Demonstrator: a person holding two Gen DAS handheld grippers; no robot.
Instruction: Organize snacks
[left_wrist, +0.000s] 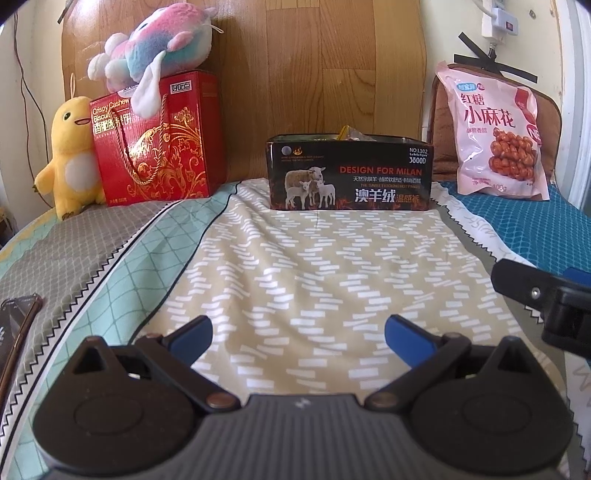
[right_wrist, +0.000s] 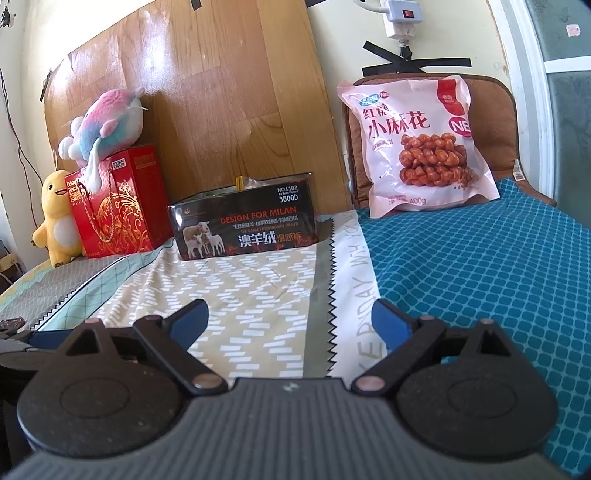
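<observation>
Both the left gripper (left_wrist: 298, 330) and right gripper (right_wrist: 290, 316) hovered spread wide and empty above the bedsheet (left_wrist: 314, 266). The black box (left_wrist: 349, 173) holding snack packets stood well ahead by the headboard (left_wrist: 314, 74); the pink fried-dough-twist bag (right_wrist: 424, 147) leaned far right.

Your black box (left_wrist: 349, 173) stands open-topped at the bed's head edge, against the wooden board, with yellow and clear wrappers (left_wrist: 351, 133) poking above its rim. Your pink snack bag (left_wrist: 495, 133) leans upright against a brown cushion at the bed's far right corner, well apart from the box.
</observation>
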